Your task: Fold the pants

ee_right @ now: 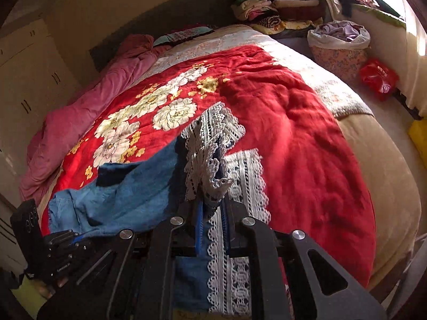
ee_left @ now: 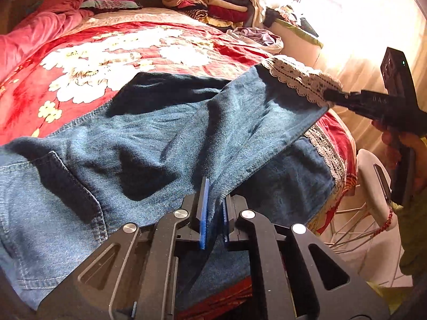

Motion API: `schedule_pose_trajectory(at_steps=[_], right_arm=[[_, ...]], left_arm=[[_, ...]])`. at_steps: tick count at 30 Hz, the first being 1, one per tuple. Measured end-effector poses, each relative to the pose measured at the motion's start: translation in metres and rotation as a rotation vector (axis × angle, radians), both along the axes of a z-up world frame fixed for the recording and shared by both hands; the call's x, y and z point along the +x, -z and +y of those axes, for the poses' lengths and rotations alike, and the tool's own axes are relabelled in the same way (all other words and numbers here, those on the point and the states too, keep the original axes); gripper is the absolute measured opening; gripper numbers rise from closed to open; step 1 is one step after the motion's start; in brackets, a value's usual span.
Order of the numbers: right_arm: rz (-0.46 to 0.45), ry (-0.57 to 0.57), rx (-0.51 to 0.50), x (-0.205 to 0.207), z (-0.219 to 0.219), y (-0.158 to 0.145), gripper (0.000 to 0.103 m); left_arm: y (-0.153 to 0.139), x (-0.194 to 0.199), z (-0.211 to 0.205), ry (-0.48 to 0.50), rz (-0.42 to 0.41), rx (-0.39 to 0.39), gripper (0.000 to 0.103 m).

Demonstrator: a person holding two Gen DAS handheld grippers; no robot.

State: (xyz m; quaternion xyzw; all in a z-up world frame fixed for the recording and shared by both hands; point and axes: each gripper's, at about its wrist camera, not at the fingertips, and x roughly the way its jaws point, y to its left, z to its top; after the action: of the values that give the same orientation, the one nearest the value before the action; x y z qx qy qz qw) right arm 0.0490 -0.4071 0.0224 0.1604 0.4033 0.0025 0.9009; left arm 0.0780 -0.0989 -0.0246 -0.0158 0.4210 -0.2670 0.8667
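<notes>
While pants (ee_left: 165, 133) drape over the bed (ee_left: 112, 53), our left tool (ee_left: 213, 213) pinches denim; right tool (ee_right: 213, 213) grips the lace hem (ee_right: 210, 165).

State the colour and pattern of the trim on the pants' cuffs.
White openwork lace trim on blue denim pants; clearest in the right wrist view.

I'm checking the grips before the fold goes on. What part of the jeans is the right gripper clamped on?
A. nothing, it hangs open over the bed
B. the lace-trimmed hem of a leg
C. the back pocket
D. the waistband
B: the right gripper is shut on the white lace hem of the jeans, lifted off the red blanket; the left wrist view shows the same pinch.
</notes>
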Motion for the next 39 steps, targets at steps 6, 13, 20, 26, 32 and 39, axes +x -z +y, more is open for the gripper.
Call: schedule_pose_trajectory(at_steps=[6,13,20,26,32,39], right_arm=[[0.081,-0.012,0.047,-0.033,0.000,0.028,0.011],[0.095,0.031,0.200,-0.043,-0.017,0.045,0.014],[0.115,-0.003,0.230,-0.058,-0.016,0.038,0.009],[0.178,-0.011,0.211,-0.068,-0.014,0.054,0.009],[0.218,0.008,0.241,-0.068,-0.020,0.070,0.010],[0.115,0.032,0.003,-0.076,-0.028,0.017,0.038]], left_arm=[[-0.007,-0.013,0.001,0.016,-0.039,0.041,0.003],[-0.003,-0.018,0.001,0.026,-0.032,0.072,0.002],[-0.014,-0.033,-0.001,0.063,-0.085,0.125,0.001],[-0.003,-0.043,-0.006,0.123,-0.051,0.165,0.001],[0.016,-0.033,-0.002,0.115,0.037,0.160,0.006],[0.000,-0.043,0.014,0.112,0.006,0.124,0.040]])
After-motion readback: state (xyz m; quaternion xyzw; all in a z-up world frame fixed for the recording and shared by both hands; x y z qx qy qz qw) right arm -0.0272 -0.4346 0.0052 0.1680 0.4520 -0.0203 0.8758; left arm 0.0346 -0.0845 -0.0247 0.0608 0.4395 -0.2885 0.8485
